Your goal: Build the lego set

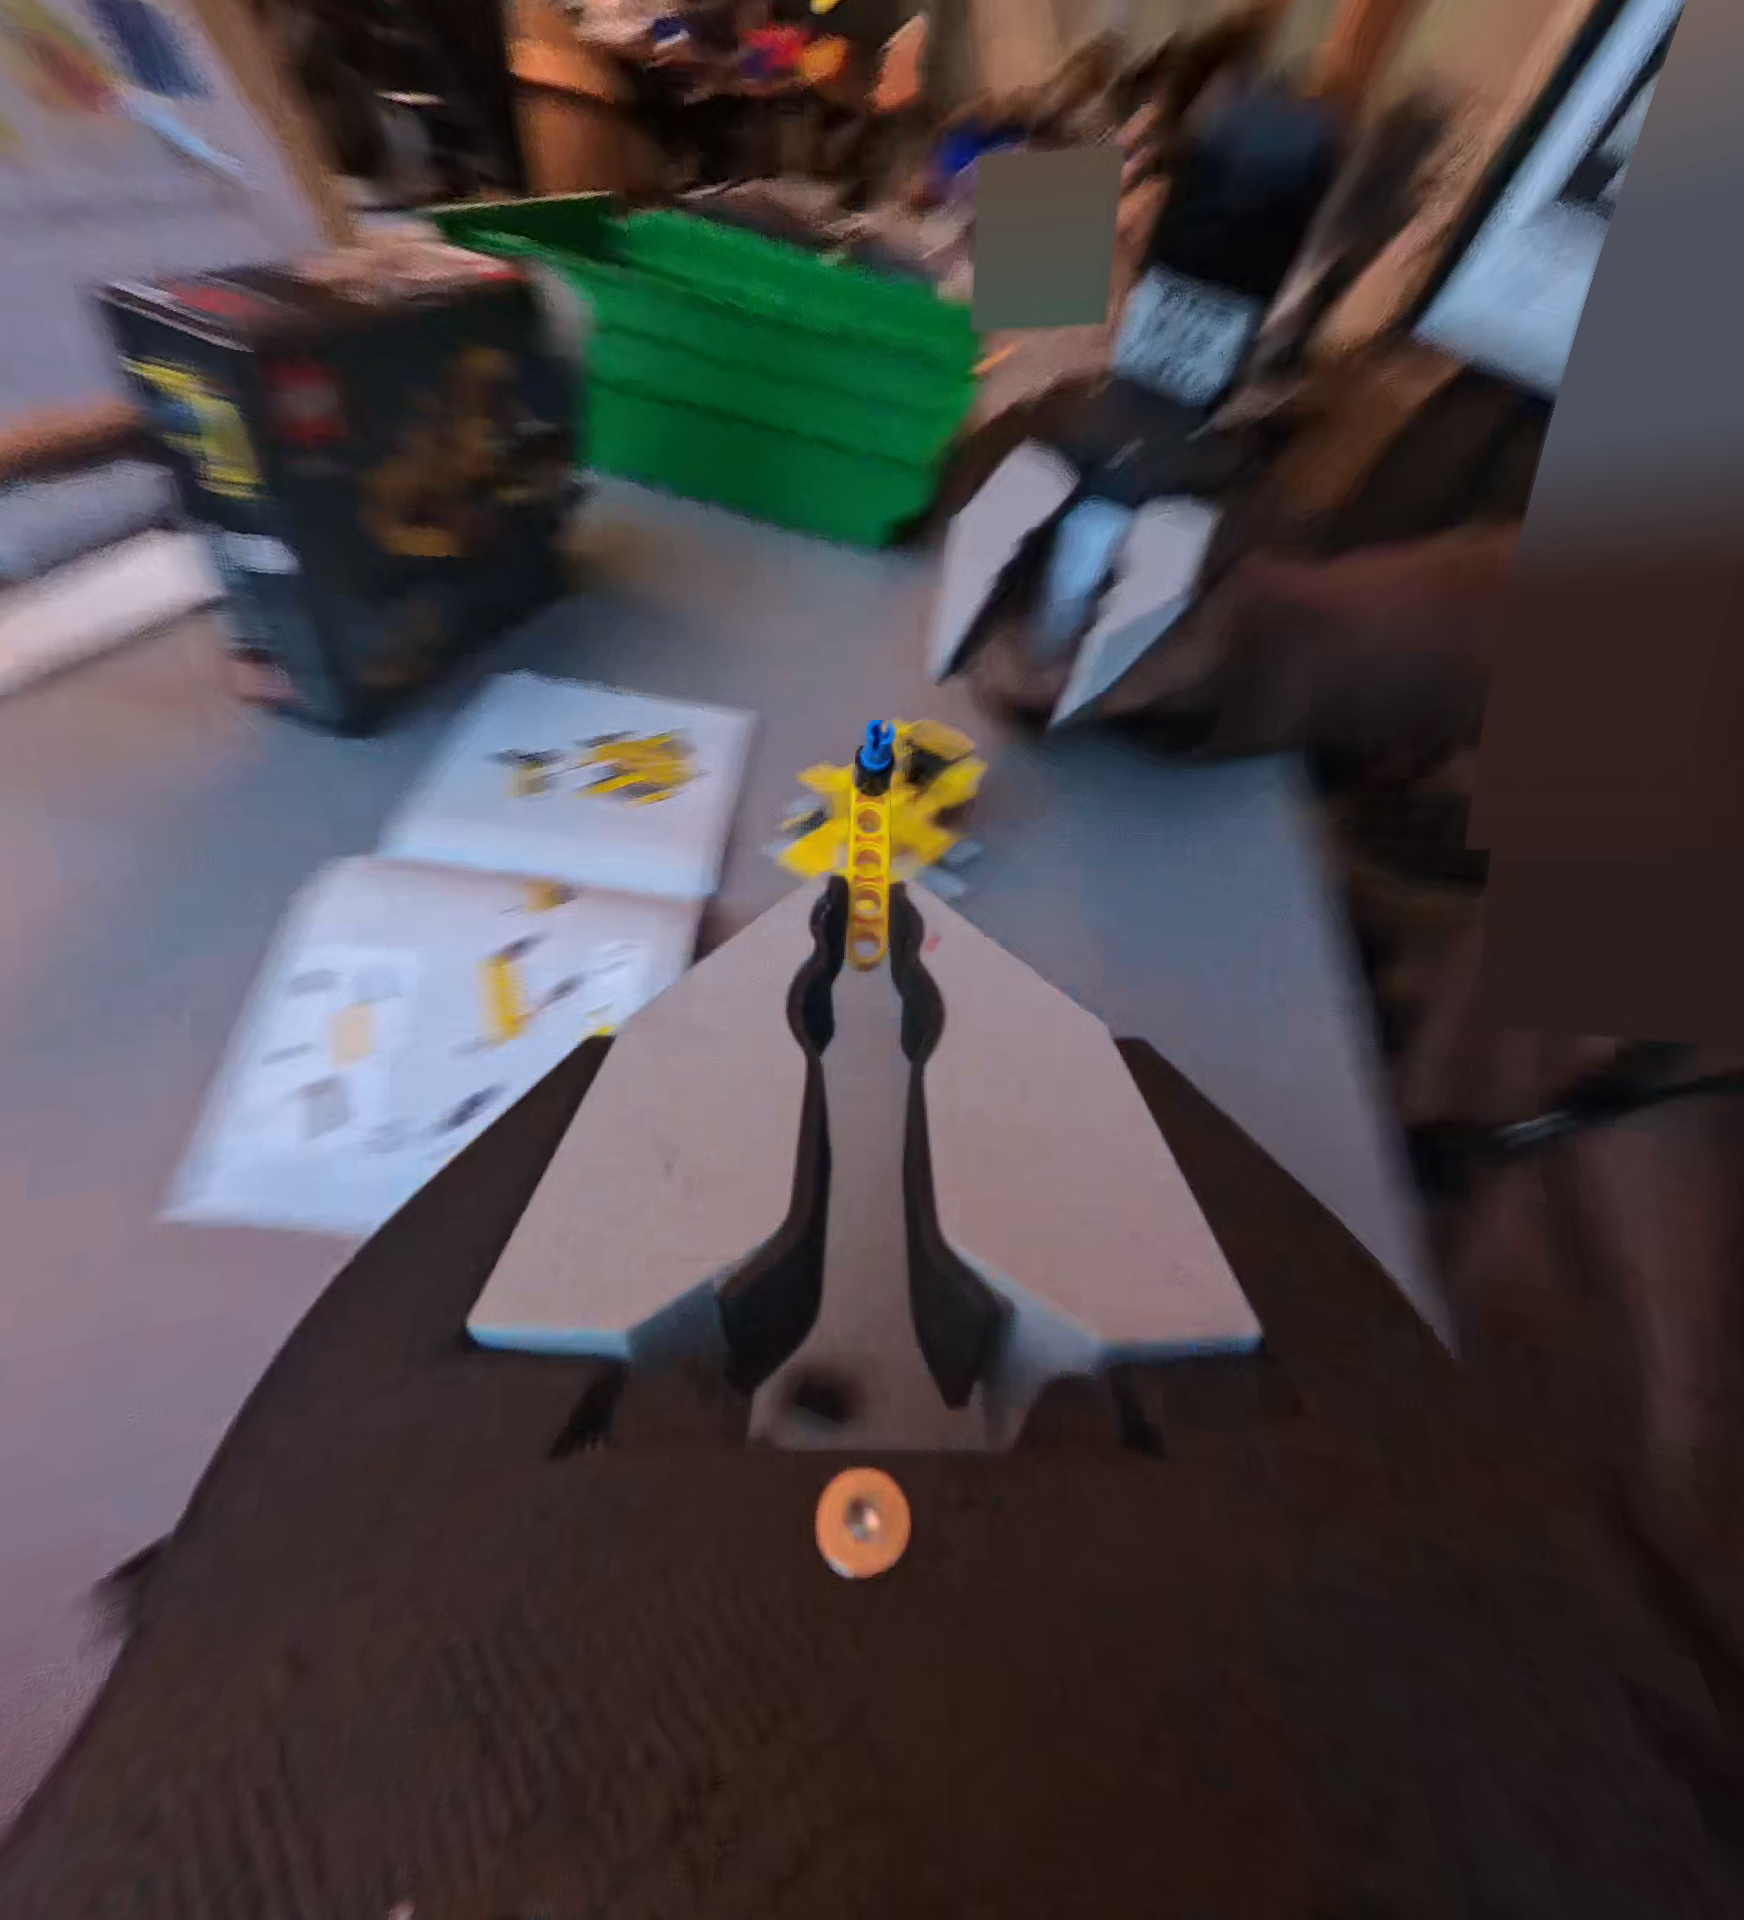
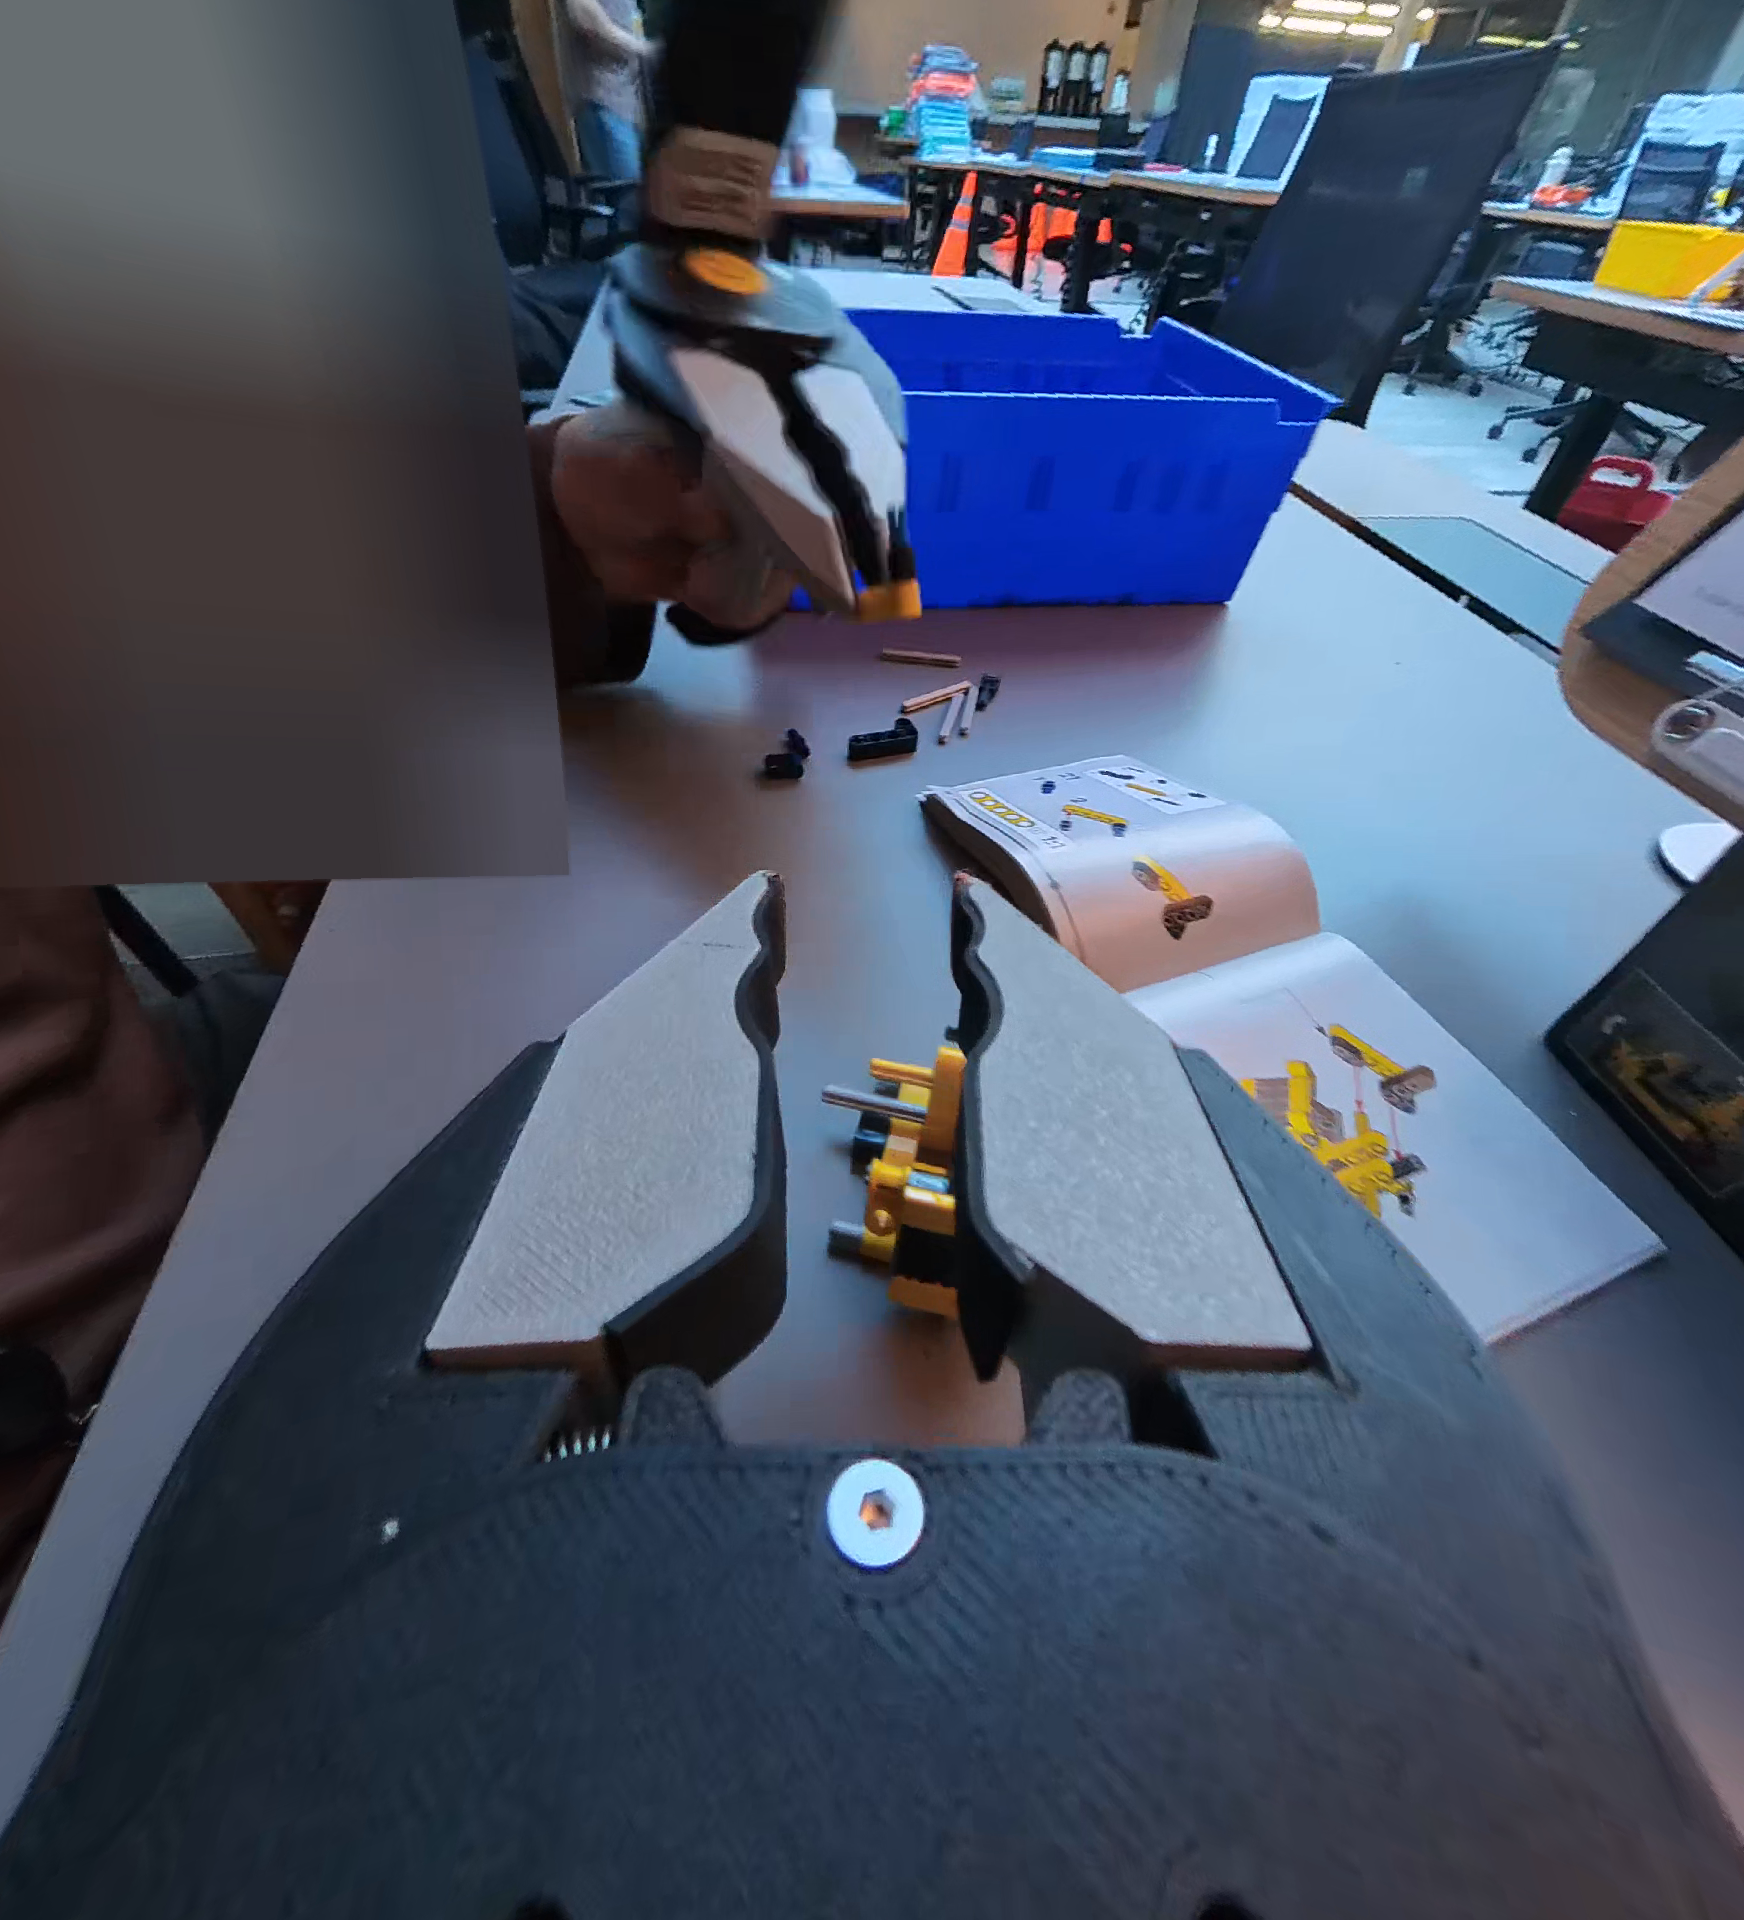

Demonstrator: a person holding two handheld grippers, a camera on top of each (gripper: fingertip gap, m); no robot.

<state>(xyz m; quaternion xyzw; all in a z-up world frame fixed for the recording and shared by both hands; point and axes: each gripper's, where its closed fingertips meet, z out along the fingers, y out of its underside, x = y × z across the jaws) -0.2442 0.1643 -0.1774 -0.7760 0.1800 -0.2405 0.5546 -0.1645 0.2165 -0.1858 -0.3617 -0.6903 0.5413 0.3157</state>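
My left gripper [image 1: 868,906] is shut on a yellow beam with holes [image 1: 868,852] that carries a black and blue pin [image 1: 876,750] at its far end. It holds the beam in the air above the table, and it also shows in the right wrist view [image 2: 873,582] with the beam [image 2: 891,601]. A partly built yellow assembly [image 2: 909,1174] lies on the table between the fingers of my open right gripper [image 2: 866,914], partly hidden by the right finger. It shows blurred in the left wrist view [image 1: 925,805], near my right gripper [image 1: 1003,694].
An open instruction booklet [image 2: 1263,997] lies right of the assembly. Loose black pieces [image 2: 883,743] and tan axles [image 2: 935,698] lie farther out. A blue bin [image 2: 1076,457] stands behind them. A black set box [image 1: 369,488] and a green bin [image 1: 774,384] stand at the far side. Some 11 cm of space lies between my two pairs of fingers.
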